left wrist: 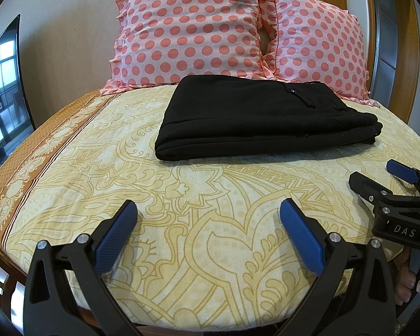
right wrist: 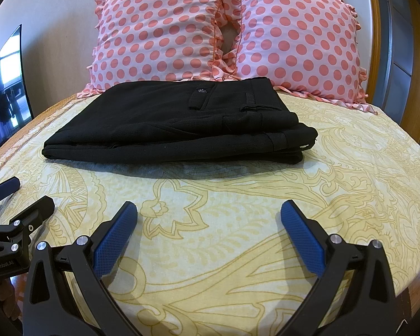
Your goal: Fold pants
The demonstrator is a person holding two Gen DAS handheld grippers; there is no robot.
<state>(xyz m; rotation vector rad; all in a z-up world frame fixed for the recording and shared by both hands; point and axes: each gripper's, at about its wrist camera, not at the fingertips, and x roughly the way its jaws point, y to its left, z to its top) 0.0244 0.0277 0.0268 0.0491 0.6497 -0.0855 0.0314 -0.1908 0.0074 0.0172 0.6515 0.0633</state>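
Black pants [left wrist: 260, 117] lie folded in a flat stack on the yellow patterned bed sheet [left wrist: 182, 196], just in front of the pillows; they also show in the right wrist view [right wrist: 176, 123], with a button pocket and waistband on top. My left gripper [left wrist: 208, 210] is open and empty, hovering over the sheet well short of the pants. My right gripper [right wrist: 208, 210] is open and empty too, beside the left. Each gripper shows at the edge of the other's view: the right gripper [left wrist: 377, 176] and the left gripper [right wrist: 22, 193].
Two pink polka-dot pillows [left wrist: 193, 28] [right wrist: 296, 36] lean against the wall behind the pants. A dark TV screen [left wrist: 2, 84] stands at the left. A wooden door frame [left wrist: 411, 42] is at the right. The bed's front edge [left wrist: 2, 238] curves near the grippers.
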